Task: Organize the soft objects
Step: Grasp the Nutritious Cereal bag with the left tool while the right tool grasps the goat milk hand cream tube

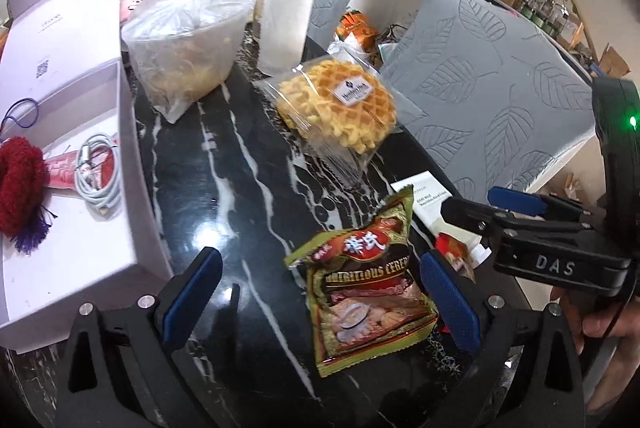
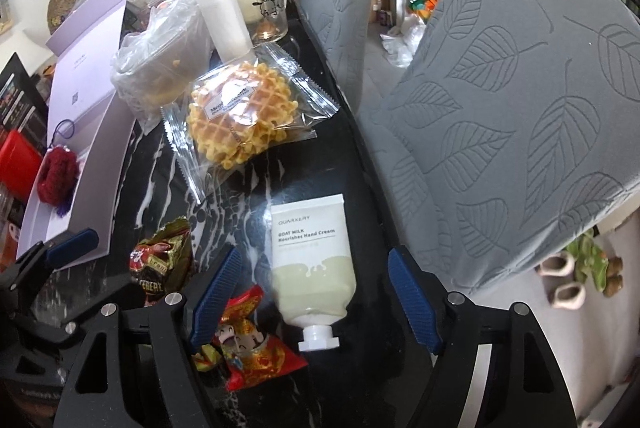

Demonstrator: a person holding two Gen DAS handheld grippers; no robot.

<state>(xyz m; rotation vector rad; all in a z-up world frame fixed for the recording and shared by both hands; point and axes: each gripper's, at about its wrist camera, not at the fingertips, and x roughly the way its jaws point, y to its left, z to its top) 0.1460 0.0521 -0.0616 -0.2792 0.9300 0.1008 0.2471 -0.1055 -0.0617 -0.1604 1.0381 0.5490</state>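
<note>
- The hand cream tube lies on the bench between your right hand-held gripper's wide, empty jaws, cap toward you, long axis running away.
- Your left hand-held gripper, also wide, straddles the cereal sachet.

On the table I see the cereal packet nearest my left gripper, with the waffle pack behind it and the bagged tub further back to the left. The hand cream tube lies right of the cereal packet, between my right gripper's jaws, cap toward me. The open box stands along the table's left side, holding a coiled cable and what I take for a knitted pouch.
</note>
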